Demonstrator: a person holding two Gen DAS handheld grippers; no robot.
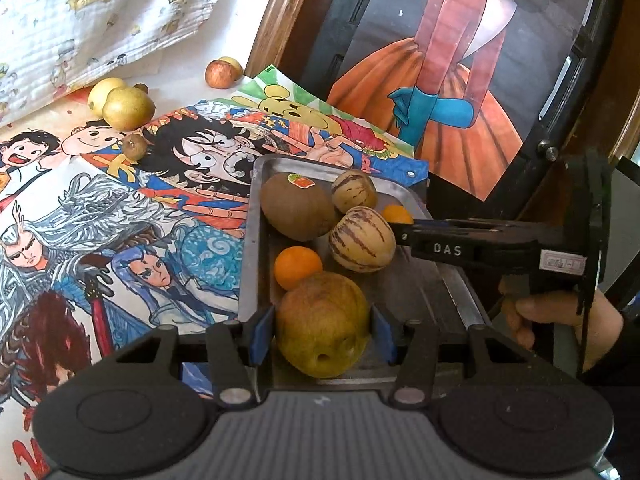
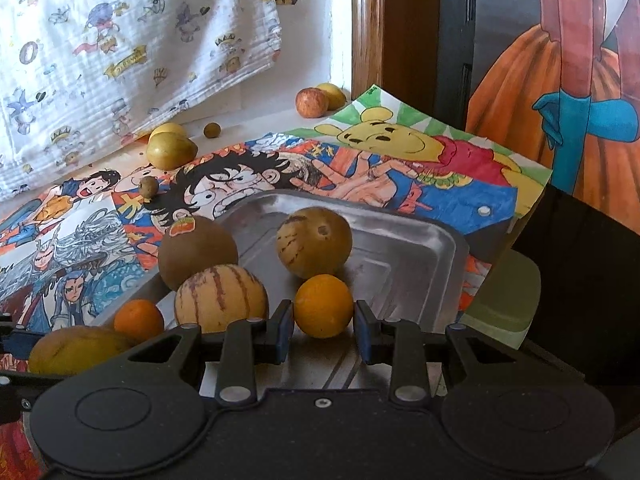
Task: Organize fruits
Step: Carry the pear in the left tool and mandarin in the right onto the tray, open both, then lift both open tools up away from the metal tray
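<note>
A metal tray (image 1: 252,216) (image 2: 420,240) holds a brown kiwi (image 1: 296,206) (image 2: 196,256), two striped pepino melons (image 1: 362,240) (image 1: 354,190) (image 2: 220,298) (image 2: 314,242) and two small oranges (image 1: 297,266) (image 2: 323,306). My left gripper (image 1: 322,330) is shut on a yellow-green pear (image 1: 322,324) over the tray's near end. My right gripper (image 2: 323,330) has its pads on both sides of an orange in the tray; whether they touch it is unclear. It shows from the side in the left wrist view (image 1: 404,236).
On the drawings-covered table outside the tray lie two yellow fruits (image 1: 128,108) (image 2: 170,150), a small brown fruit (image 1: 135,147) (image 2: 148,187), and a red apple (image 1: 220,74) (image 2: 311,102) with a yellow fruit behind. A printed cloth (image 2: 120,60) hangs at the back.
</note>
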